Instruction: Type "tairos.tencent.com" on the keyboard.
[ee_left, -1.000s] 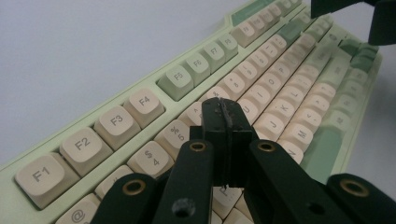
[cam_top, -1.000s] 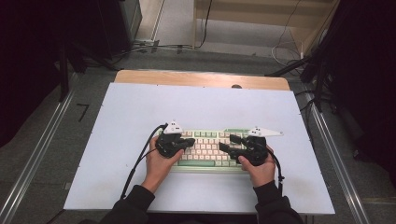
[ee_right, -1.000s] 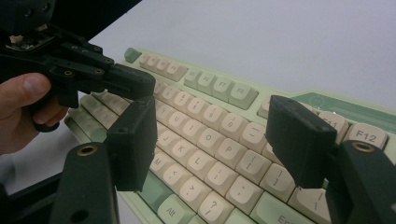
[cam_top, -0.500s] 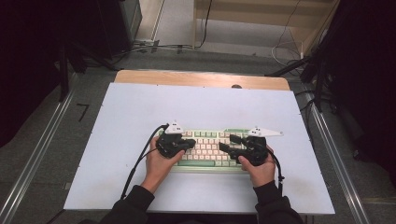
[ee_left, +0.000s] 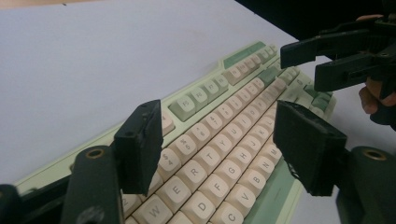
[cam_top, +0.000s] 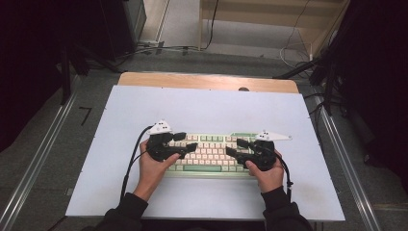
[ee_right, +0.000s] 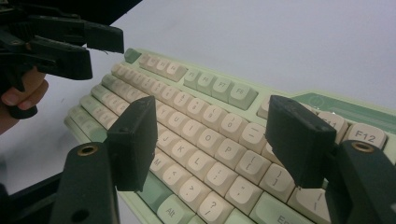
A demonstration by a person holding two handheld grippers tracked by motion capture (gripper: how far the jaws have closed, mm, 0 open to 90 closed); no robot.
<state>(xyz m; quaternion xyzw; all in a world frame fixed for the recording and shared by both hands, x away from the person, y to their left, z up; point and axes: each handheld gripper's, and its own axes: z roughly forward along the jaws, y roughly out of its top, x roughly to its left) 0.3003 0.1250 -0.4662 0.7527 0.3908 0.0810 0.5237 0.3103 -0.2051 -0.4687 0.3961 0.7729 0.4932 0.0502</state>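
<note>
Pale green keyboard with cream keycaps, flat on the white table, near its front edge, seemingly square to it.

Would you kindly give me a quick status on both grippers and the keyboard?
Left gripper jaws just opened, nothing between them. Right gripper open, over the keys. Keyboard flat on the white table. Nothing in the way.
</note>
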